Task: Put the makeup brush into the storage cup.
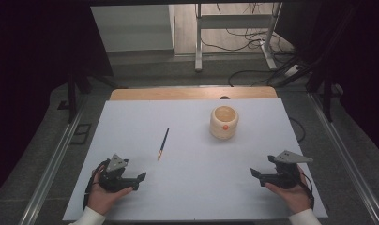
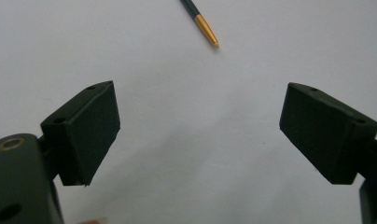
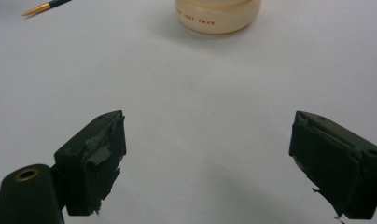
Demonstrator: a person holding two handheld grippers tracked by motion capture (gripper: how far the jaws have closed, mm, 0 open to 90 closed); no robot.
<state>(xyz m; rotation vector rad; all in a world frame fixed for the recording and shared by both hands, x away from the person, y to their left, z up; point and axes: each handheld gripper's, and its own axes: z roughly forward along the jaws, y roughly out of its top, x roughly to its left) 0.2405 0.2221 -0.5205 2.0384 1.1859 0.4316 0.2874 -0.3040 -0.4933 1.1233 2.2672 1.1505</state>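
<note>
On the white table (image 1: pixel 131 131): one pen (image 1: pixel 163 143), one cream cup (image 1: pixel 223 122), well apart, nothing between. Left gripper (image 1: pixel 140 179) and right gripper (image 1: pixel 256 175) both gape, empty.

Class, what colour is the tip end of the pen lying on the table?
Gold or orange-gold, on a dark barrel; the pen shows it best in the left gripper view.

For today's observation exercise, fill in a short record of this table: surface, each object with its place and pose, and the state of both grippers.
surface: white table top
pen: slim dark pen with gold tip, lying flat, left of centre
cup: round cream-coloured cup with an orange mark, upright, far right of centre, apart from pen
left gripper: open, holding nothing, near edge
right gripper: open, holding nothing, near edge
</note>
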